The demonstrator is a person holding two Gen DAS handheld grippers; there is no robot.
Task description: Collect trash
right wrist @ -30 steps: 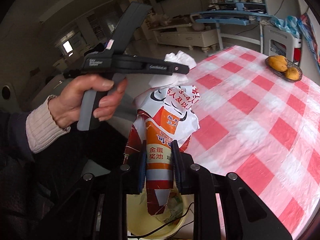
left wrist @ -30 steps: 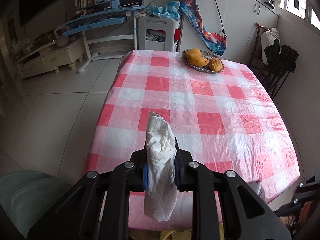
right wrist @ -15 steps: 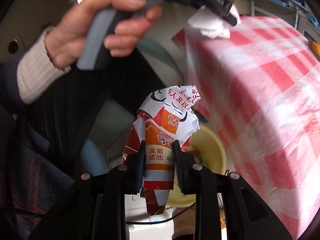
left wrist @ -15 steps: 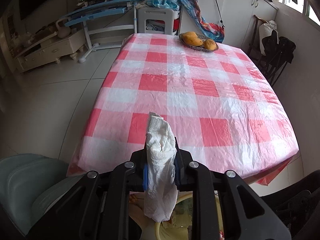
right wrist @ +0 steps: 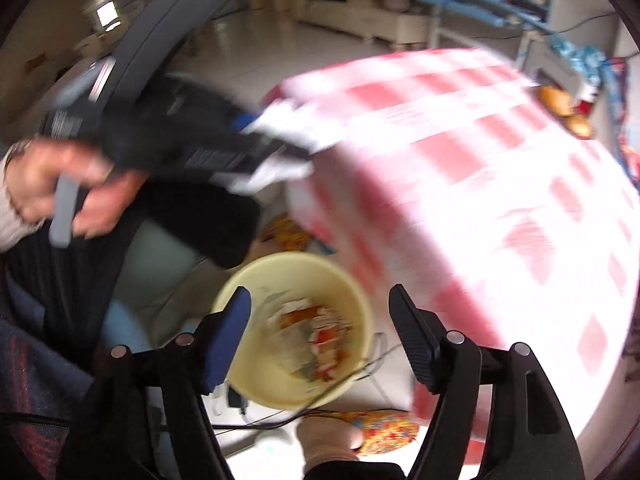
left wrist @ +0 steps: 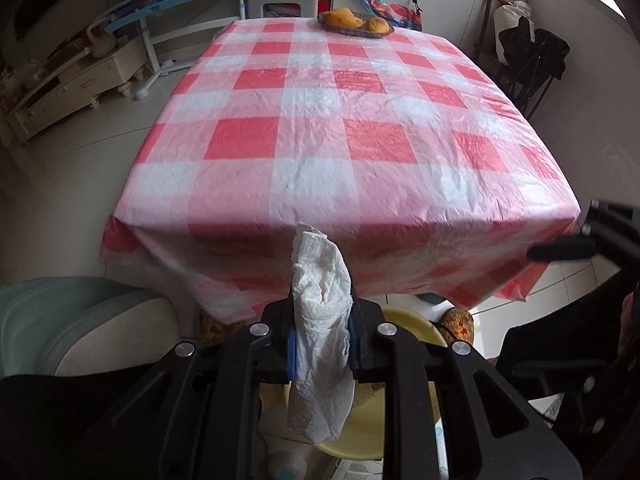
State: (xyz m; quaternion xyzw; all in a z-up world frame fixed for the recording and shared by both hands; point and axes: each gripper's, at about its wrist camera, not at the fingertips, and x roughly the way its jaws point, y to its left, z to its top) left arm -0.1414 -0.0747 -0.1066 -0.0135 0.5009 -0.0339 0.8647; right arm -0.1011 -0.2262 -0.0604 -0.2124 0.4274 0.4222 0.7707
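My left gripper [left wrist: 320, 346] has its fingers pinched on the crumpled paper towel [left wrist: 320, 340], held off the counter's [left wrist: 320, 128] near edge, above the yellow bin [right wrist: 296, 328] on the floor. Towel's light, soft, compressible; mid-body pinch is fine, no slip risk, it should fall on release. My right gripper [right wrist: 320, 332] has just been opening, fingers spread with nothing between them, right over the bin; wrapper scraps [right wrist: 316, 332] lie inside, blurred.
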